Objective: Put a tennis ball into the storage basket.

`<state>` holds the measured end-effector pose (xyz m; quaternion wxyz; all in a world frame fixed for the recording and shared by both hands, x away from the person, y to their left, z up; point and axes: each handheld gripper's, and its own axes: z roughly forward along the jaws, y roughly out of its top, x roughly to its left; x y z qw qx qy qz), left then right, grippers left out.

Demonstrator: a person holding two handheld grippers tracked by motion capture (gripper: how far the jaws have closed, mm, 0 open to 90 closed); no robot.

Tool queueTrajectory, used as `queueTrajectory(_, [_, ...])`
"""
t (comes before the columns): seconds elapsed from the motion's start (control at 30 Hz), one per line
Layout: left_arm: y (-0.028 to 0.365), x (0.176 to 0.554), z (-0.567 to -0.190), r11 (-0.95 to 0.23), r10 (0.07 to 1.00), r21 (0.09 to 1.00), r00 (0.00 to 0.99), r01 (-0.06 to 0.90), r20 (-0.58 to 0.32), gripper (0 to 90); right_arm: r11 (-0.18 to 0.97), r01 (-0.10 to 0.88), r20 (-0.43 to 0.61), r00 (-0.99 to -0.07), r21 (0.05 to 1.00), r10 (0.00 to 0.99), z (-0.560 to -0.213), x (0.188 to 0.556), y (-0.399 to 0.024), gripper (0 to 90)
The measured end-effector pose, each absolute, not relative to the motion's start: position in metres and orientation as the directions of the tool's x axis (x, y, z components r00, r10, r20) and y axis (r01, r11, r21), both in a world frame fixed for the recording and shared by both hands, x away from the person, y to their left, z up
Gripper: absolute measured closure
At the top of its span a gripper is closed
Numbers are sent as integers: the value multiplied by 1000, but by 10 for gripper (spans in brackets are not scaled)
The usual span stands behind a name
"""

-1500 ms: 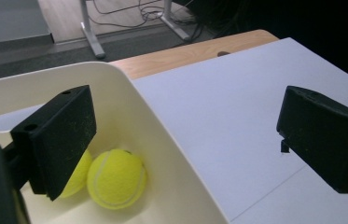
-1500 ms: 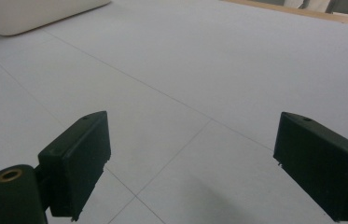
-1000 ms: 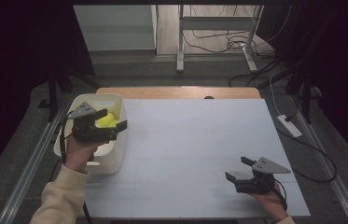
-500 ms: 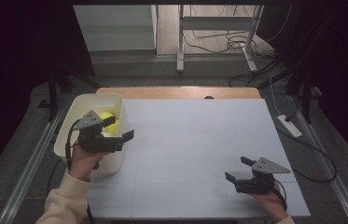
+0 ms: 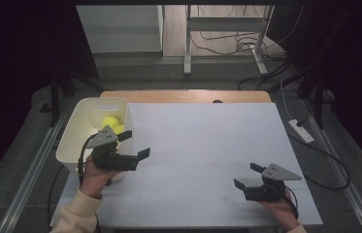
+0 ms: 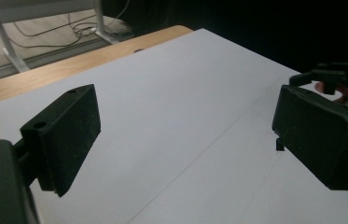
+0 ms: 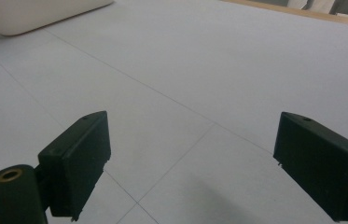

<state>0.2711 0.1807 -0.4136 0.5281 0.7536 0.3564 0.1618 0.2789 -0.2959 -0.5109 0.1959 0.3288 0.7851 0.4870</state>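
Observation:
A white bin [image 5: 79, 127] stands at the table's left side with yellow balls [image 5: 109, 123] inside it. My left gripper [image 5: 136, 144] is just right of the bin's near corner, above the white tabletop [image 5: 207, 141], and points to the right. Its jaws are open with nothing between them, as the left gripper view [image 6: 185, 135] confirms. My right gripper [image 5: 247, 175] rests low near the front right of the table, open and empty [image 7: 190, 163]. The bin's corner [image 7: 36, 14] lies far off in the right gripper view. The right gripper [image 6: 339, 79] appears at the right edge of the left gripper view.
A wooden strip [image 5: 183, 96] runs along the table's far edge. On the floor to the right lies a power strip [image 5: 301, 130] with cables, and metal frame legs [image 5: 187, 43] stand beyond the table. The person's sleeve [image 5: 74, 216] comes in at the bottom left.
My left gripper has moved from over the bin, to the right and nearer the front, to the bin's near corner. The right gripper has stayed put.

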Motion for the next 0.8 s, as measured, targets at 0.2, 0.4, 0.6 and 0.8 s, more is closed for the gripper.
queueTrajectory(0.2, [169, 262, -422, -208, 681, 914, 723, 349, -121, 90, 307, 328, 15, -704, 894, 710, -511, 278, -296, 109])
queueTrajectory(0.4, [161, 255, -429, -226, 684, 912, 722, 341, -100, 91, 311, 327, 11, -705, 892, 709, -511, 277, -296, 109])
queueTrajectory(0.6, [155, 242, -434, -270, 697, 919, 717, 286, -18, 108, 311, 328, 11, -705, 892, 709, -511, 277, -296, 109])
queueTrajectory(0.8, [153, 232, -442, -280, 688, 919, 726, 276, -9, 108, 312, 325, 10, -706, 893, 708, -510, 277, -295, 109])
